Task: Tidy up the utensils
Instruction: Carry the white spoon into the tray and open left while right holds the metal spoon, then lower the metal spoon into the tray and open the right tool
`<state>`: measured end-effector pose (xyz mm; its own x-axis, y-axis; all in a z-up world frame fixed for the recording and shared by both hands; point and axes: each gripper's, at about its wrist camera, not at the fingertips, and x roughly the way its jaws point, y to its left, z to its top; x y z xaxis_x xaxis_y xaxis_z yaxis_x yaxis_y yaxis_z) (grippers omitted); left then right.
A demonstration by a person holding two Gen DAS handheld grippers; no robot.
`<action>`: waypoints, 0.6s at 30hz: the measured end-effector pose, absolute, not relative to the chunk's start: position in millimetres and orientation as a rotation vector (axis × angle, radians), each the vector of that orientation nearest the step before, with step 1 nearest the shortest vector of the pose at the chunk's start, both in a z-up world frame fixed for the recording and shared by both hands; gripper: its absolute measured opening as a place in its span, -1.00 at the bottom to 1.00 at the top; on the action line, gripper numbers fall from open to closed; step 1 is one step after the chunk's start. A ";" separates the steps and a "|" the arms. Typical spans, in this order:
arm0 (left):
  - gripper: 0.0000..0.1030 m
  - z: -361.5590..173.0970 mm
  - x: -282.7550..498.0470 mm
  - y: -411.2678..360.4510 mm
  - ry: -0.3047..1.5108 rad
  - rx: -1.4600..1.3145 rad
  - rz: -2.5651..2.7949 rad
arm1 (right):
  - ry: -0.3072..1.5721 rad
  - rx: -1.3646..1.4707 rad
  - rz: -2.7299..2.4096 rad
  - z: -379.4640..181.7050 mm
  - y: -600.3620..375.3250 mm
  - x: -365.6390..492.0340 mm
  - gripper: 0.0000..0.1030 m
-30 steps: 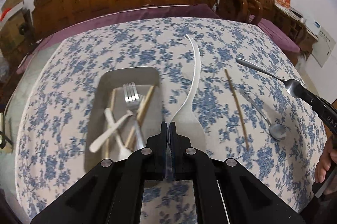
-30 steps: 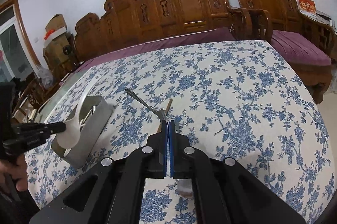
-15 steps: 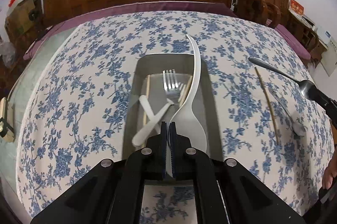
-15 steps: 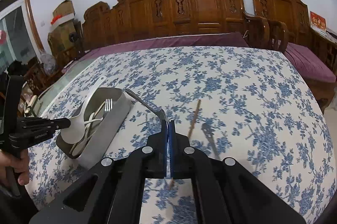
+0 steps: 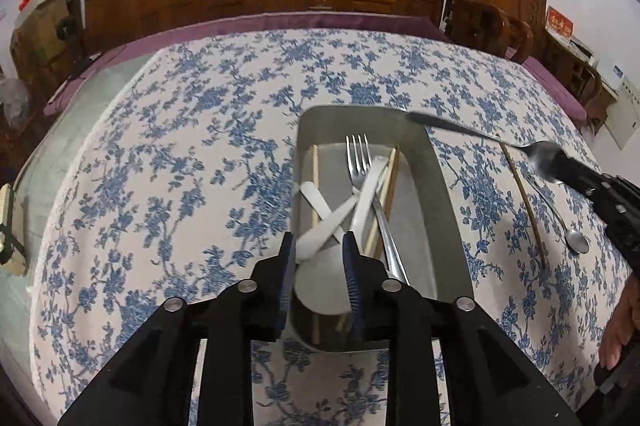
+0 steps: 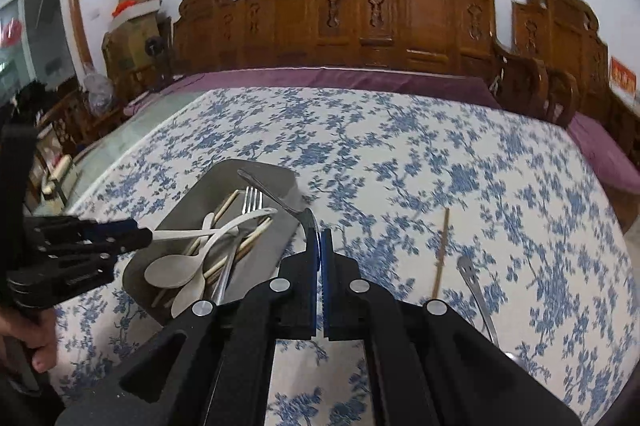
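Left wrist view: left gripper [image 5: 319, 268], jaws just opened, stands apart over the near end of the metal tray [image 5: 444, 209]. White plastic spoon [image 5: 362, 203], released, lies blurred among a fork [image 5: 359, 157], a second white spoon [image 5: 320, 201] and chopsticks [image 5: 390, 185] in the tray. On the tablecloth [image 5: 200, 153], right of the tray: one chopstick [image 5: 524, 201], one metal spoon [image 5: 560, 222].

Right wrist view: right gripper [image 6: 320, 246], jaws together, clamped on a metal utensil [image 6: 276, 191] by its head, handle reaching over the tray's [image 6: 192, 199] far right corner.

Step judged: deposit. Next calls for lowering the metal utensil into the tray and clearing the left gripper.
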<state>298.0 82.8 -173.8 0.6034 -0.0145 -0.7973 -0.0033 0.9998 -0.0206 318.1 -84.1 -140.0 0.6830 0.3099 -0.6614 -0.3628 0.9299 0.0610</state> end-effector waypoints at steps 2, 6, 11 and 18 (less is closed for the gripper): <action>-0.47 -170.1 296.1 88.9 0.905 -0.021 -0.001 | 0.725 -0.113 0.376 -141.8 -71.0 318.1 -0.96; -0.46 -165.3 294.4 105.3 0.877 -0.022 0.016 | 0.735 -0.182 0.370 -149.9 -48.5 321.0 -0.96; -0.46 -162.9 296.4 129.8 0.872 -0.039 0.036 | 0.753 -0.218 0.367 -158.6 -31.7 325.8 -0.96; -0.46 -171.1 300.1 141.5 0.898 -0.056 0.033 | 0.762 -0.278 0.333 -166.9 -15.0 330.0 -0.96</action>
